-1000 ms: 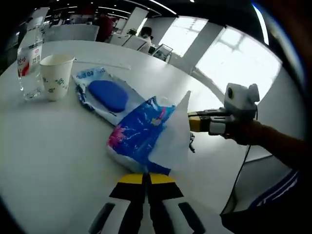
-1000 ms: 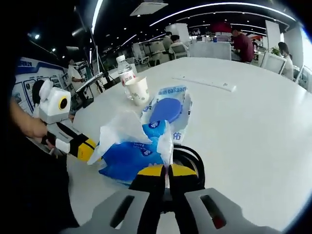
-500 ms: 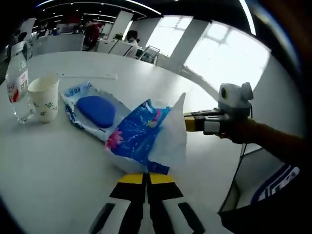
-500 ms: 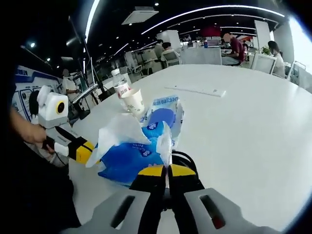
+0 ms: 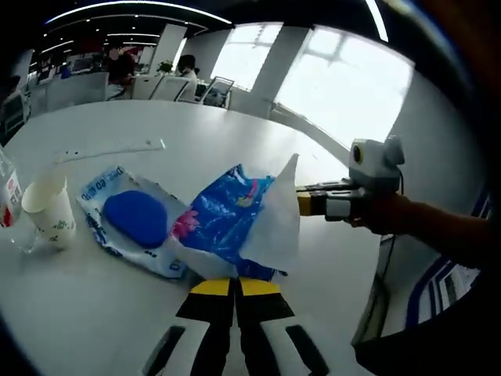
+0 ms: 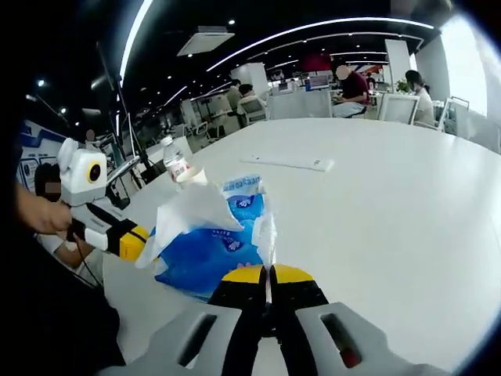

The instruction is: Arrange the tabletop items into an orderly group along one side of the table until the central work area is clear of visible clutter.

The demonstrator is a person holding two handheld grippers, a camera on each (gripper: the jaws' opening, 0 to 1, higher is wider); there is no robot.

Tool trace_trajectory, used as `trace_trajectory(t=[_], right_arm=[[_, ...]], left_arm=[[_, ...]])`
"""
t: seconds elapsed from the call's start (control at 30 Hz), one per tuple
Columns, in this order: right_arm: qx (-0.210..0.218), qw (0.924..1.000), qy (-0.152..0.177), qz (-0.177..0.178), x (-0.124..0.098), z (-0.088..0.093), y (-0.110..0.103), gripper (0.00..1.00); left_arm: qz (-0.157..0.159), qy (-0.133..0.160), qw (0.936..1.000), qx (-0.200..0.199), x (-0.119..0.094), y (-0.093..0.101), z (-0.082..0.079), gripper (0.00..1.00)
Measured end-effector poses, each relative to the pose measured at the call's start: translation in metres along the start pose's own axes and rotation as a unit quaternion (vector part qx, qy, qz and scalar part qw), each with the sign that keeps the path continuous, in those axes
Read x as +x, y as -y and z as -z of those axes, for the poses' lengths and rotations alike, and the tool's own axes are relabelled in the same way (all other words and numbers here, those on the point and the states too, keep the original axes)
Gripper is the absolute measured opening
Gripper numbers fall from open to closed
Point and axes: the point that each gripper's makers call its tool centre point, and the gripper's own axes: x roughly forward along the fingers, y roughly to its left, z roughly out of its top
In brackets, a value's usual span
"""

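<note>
Both claws are clamped on the same blue tissue pack (image 5: 227, 223). At 6 o'clock in the left gripper view, the left gripper (image 5: 235, 287) has its yellow-tipped jaws pressed together on the pack's near edge, and the right gripper (image 5: 301, 202) comes in from 3 o'clock, held by a hand (image 5: 383, 213), its yellow tip touching the white tissue (image 5: 275, 219) that sticks up from the pack. In the right gripper view the right gripper (image 6: 268, 274) sits at 6 o'clock, jaws closed on a strip of white tissue at the pack's (image 6: 205, 254) edge, and the left gripper (image 6: 133, 241) reaches in from 9 o'clock and pinches the pack's opposite end. Whether the pack rests on the white table (image 5: 235, 149) or hangs just above it cannot be told. Just beside the pack toward 9 o'clock in the left gripper view lies a flat wipes packet (image 5: 129, 223) with a dark blue oval lid. Farther toward 9 o'clock stands a paper cup (image 5: 48, 215), with a clear water bottle (image 5: 9, 200) next to it at the view's edge. A long white strip (image 5: 109, 150) lies on the table toward 11 o'clock, well apart from the rest.
</note>
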Motion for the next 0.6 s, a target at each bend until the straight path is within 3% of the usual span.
trace_trajectory(t=[0.6], right_arm=[[0.010, 0.9983, -0.007, 0.058, -0.011, -0.004, 0.034, 0.00]], left_arm=[[0.029, -0.029, 0.9976, 0.056, 0.039, -0.001, -0.038, 0.00]])
